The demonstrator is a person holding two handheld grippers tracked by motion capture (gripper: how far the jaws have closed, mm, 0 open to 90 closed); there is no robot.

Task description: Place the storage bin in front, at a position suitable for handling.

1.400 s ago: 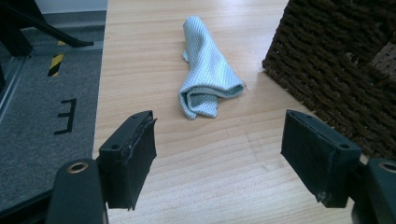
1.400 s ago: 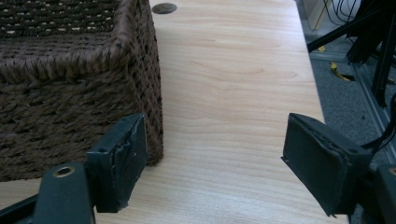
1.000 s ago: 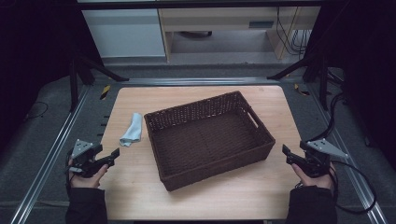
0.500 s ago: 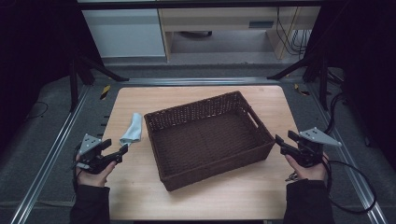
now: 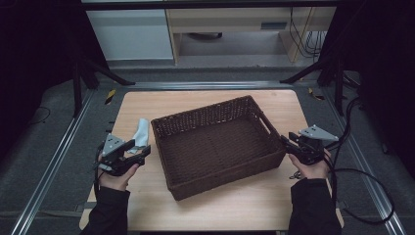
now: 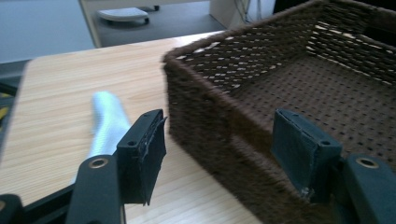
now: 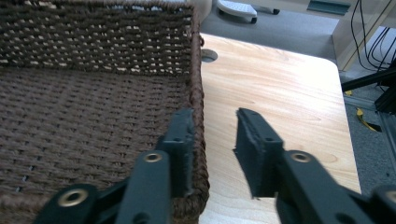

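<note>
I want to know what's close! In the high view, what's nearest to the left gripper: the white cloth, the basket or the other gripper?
From the left gripper:
1. White cloth, just beyond it; the near left corner of the basket is too close to call against it.
2. Right gripper, across the basket at the table's right edge.

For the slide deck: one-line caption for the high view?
Two open grippers, left gripper and right gripper, flank an empty wicker basket; pale cloth alongside.

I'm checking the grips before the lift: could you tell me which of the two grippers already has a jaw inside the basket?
The right gripper: its jaws straddle the basket rim, one inside. The left gripper stands open at the near-left corner.
</note>
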